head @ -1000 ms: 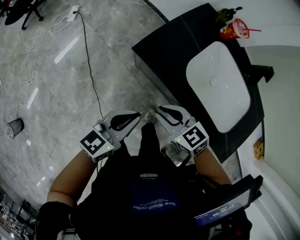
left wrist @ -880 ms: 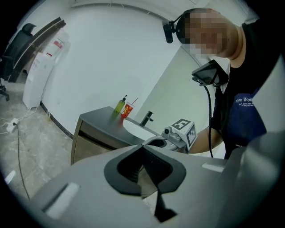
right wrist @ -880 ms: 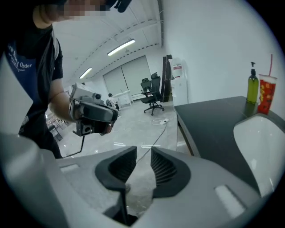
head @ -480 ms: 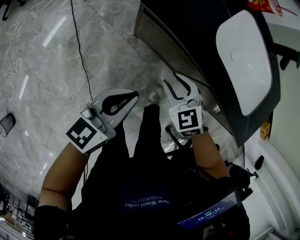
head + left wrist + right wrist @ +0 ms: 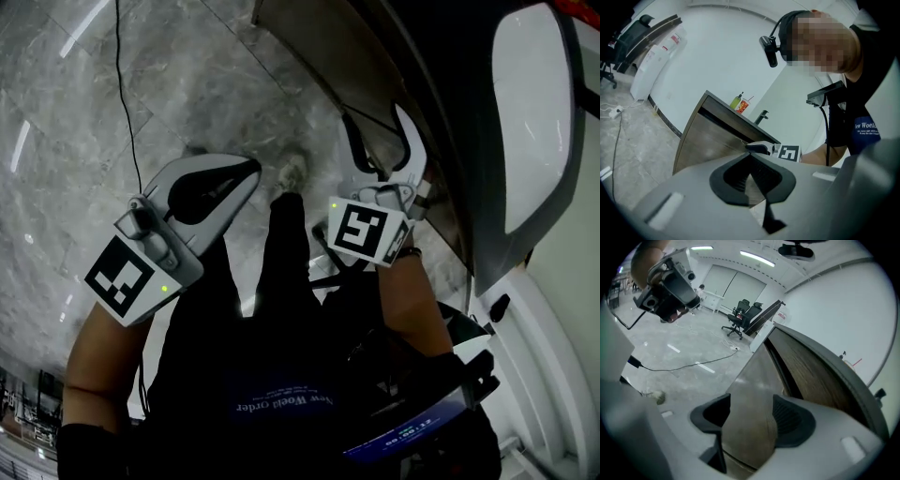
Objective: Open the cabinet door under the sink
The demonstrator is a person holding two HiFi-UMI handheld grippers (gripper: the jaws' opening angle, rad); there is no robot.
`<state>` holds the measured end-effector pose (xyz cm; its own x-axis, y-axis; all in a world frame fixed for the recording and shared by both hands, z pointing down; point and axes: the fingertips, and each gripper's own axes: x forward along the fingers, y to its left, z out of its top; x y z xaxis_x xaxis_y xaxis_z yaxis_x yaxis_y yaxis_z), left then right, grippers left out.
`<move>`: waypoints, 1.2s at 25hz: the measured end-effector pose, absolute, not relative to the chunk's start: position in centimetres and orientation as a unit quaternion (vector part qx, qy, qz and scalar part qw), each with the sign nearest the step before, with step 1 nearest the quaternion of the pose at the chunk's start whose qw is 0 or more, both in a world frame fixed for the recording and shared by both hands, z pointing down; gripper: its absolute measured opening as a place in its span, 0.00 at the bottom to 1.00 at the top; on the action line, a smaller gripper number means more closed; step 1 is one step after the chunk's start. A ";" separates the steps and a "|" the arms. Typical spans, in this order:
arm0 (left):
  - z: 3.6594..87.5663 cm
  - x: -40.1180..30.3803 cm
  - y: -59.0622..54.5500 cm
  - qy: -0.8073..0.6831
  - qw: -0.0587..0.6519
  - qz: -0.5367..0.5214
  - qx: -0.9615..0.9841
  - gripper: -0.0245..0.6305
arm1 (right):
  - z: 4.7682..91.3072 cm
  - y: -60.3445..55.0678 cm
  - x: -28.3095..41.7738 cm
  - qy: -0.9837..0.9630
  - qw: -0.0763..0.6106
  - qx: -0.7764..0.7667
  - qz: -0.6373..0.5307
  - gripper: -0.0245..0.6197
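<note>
Hanging under the dark worktop [image 5: 473,141] that carries the white sink [image 5: 534,112], the brown cabinet door [image 5: 328,47] faces the grey marble floor [image 5: 112,141] at the head view's upper right. The right hand-held gripper [image 5: 373,112] points at the door's front near its top edge. Its jaws are spread, have just been opening and pinch nothing; the door panel fills the gap between them. The left hand-held gripper [image 5: 251,171] hangs well apart over the floor, jaws pressed together and empty.

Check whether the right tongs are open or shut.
Open: the right tongs have just been opening, pads apart, nothing gripped; the cabinet shows through the gap.
</note>
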<state>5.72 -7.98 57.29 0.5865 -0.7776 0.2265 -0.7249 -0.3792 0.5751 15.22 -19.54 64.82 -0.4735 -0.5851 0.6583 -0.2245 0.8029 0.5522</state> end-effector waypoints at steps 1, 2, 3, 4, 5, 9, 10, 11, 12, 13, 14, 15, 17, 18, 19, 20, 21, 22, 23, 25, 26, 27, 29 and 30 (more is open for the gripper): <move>57.7 6.0 -7.7 -0.450 0.324 -0.042 0.831 0.04 | 64.9 -19.7 15.1 -0.825 0.456 0.251 -0.221 0.47; 58.1 6.3 -7.4 -0.446 0.324 -0.039 0.834 0.04 | 65.1 -19.8 14.8 -0.814 0.460 0.260 -0.242 0.50; 58.5 6.5 -7.0 -0.441 0.324 -0.034 0.836 0.04 | 65.2 -19.9 14.5 -0.804 0.464 0.267 -0.259 0.52; 58.9 6.7 -6.8 -0.438 0.325 -0.032 0.838 0.04 | 65.4 -20.0 14.1 -0.796 0.467 0.273 -0.273 0.54; 59.1 6.9 -6.6 -0.436 0.326 -0.032 0.838 0.04 | 65.5 -20.0 13.8 -0.789 0.469 0.278 -0.285 0.56; 59.6 7.3 -6.0 -0.432 0.333 -0.033 0.837 0.04 | 66.0 -20.8 12.5 -0.763 0.470 0.298 -0.328 0.62; 59.7 7.2 -5.9 -0.432 0.334 -0.031 0.837 0.04 | 65.9 -21.1 12.2 -0.758 0.467 0.303 -0.341 0.62; 59.7 7.2 -5.8 -0.431 0.335 -0.030 0.838 0.04 | 65.7 -21.3 11.8 -0.753 0.463 0.307 -0.353 0.63; 59.8 7.2 -5.6 -0.430 0.335 -0.028 0.838 0.04 | 65.6 -21.5 11.4 -0.749 0.459 0.309 -0.364 0.63; 59.9 7.2 -5.5 -0.430 0.335 -0.027 0.838 0.04 | 65.5 -21.6 11.1 -0.746 0.456 0.310 -0.373 0.63; 59.9 7.2 -5.5 -0.430 0.334 -0.027 0.838 0.04 | 65.6 -21.7 10.7 -0.743 0.455 0.310 -0.381 0.63; 60.0 7.1 -5.4 -0.431 0.332 -0.027 0.839 0.04 | 65.7 -21.9 10.4 -0.740 0.454 0.310 -0.388 0.63; 60.1 6.9 -5.2 -0.431 0.332 -0.030 0.838 0.04 | 65.9 -22.2 9.7 -0.730 0.457 0.311 -0.402 0.63; 60.2 6.6 -5.0 -0.431 0.334 -0.031 0.838 0.04 | 65.8 -22.4 9.3 -0.725 0.458 0.314 -0.408 0.63; 60.2 6.4 -4.8 -0.431 0.335 -0.031 0.837 0.04 | 65.7 -22.6 9.0 -0.720 0.458 0.318 -0.413 0.63; 60.3 6.1 -4.6 -0.431 0.337 -0.031 0.837 0.04 | 65.6 -22.9 8.7 -0.716 0.459 0.322 -0.416 0.63; 60.3 5.9 -4.5 -0.431 0.337 -0.031 0.836 0.04 | 65.4 -23.2 8.4 -0.712 0.459 0.327 -0.418 0.63; 60.3 5.6 -4.3 -0.431 0.338 -0.032 0.836 0.04 | 65.3 -23.5 8.2 -0.708 0.461 0.331 -0.420 0.63; 60.4 5.4 -4.2 -0.432 0.338 -0.032 0.835 0.04 | 65.3 -23.8 8.2 -0.704 0.464 0.334 -0.422 0.63; 60.5 5.1 -4.1 -0.434 0.340 -0.034 0.833 0.04 | 65.5 -24.6 8.2 -0.693 0.473 0.341 -0.424 0.63; 60.6 5.0 -4.0 -0.435 0.342 -0.035 0.832 0.04 | 65.6 -25.0 8.3 -0.687 0.480 0.345 -0.423 0.63; 60.7 4.9 -4.0 -0.435 0.343 -0.037 0.831 0.04 | 65.7 -25.3 8.4 -0.681 0.486 0.350 -0.422 0.63; 60.9 4.7 -3.9 -0.436 0.347 -0.040 0.829 0.04 | 65.8 -25.6 8.4 -0.670 0.494 0.359 -0.422 0.63; 60.9 4.6 -3.8 -0.437 0.349 -0.042 0.828 0.04 | 65.9 -25.7 8.3 -0.665 0.498 0.363 -0.421 0.63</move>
